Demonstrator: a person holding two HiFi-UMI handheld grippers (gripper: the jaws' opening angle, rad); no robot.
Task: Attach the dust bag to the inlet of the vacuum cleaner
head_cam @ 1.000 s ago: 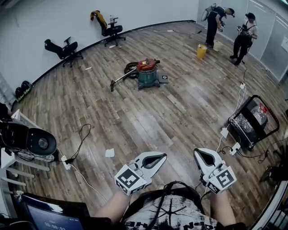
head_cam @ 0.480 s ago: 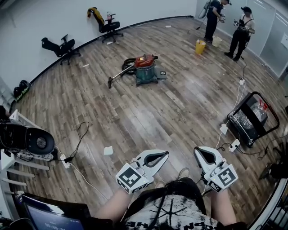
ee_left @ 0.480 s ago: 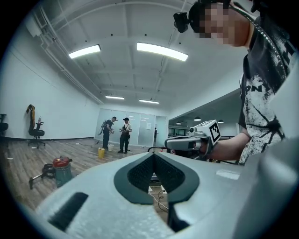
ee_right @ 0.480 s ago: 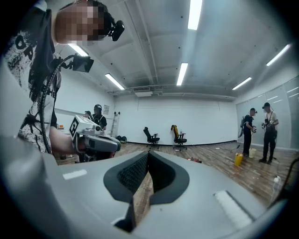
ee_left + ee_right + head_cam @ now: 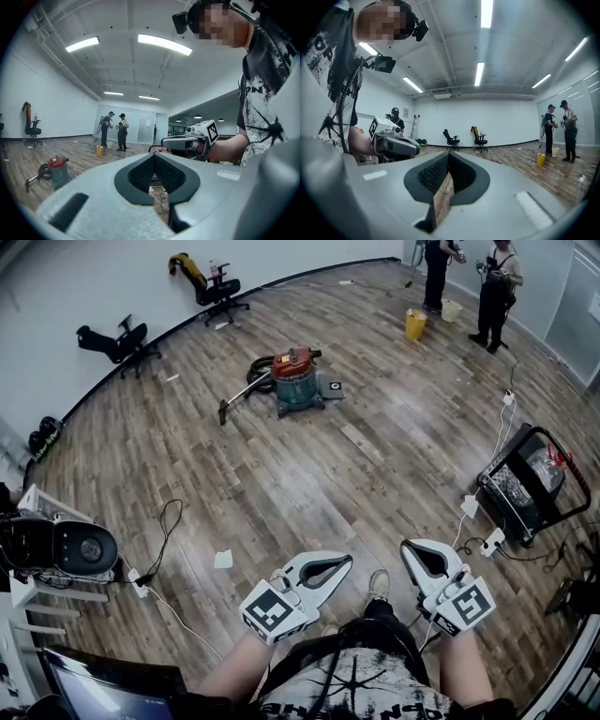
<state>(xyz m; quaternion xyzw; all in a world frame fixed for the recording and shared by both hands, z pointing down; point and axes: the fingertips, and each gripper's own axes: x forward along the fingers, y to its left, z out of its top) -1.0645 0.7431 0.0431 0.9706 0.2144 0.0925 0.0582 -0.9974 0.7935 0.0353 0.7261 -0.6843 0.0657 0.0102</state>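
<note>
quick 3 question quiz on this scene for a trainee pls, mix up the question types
1. True or false: the left gripper has its jaws wide apart.
2. What colour is the top of the vacuum cleaner? A red, B yellow, C white.
3. Name the yellow thing standing beyond the vacuum cleaner, toward the head view's upper right.
Key: 1 false, the jaws are together with nothing between them. 2 A. 3 a yellow bucket.
</note>
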